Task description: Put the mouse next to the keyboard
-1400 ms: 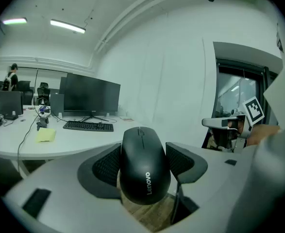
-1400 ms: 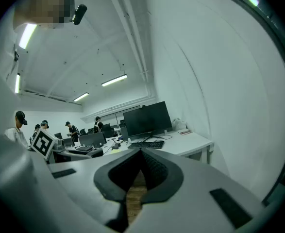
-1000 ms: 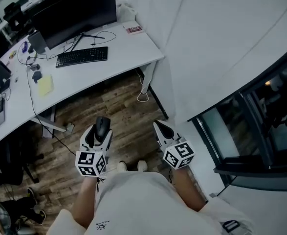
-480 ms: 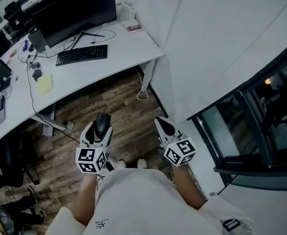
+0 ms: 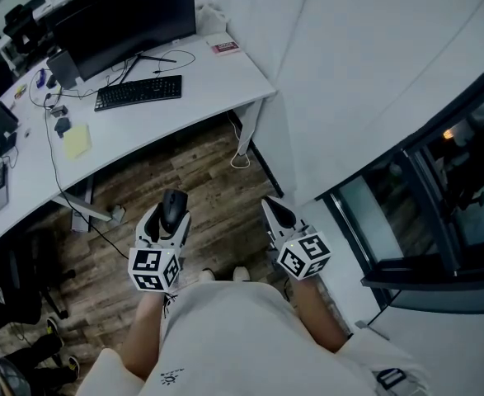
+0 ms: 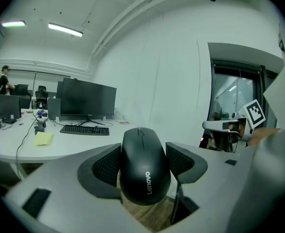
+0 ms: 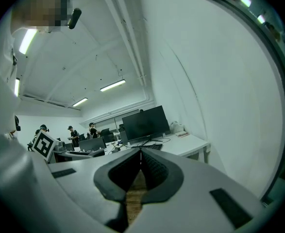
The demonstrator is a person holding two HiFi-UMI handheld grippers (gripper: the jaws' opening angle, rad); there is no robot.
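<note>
The black mouse (image 6: 144, 166) is held clamped at its sides between the jaws of the left gripper (image 5: 172, 214), seen at the lower centre-left of the head view over the wooden floor (image 5: 200, 172). The right gripper (image 7: 141, 154) is seen with its jaws closed tip to tip and nothing between them. The keyboard (image 5: 138, 93) is found on the white desk (image 5: 217, 77) at the upper left of the head view, before the monitor (image 5: 126, 23) and well apart from the mouse.
</note>
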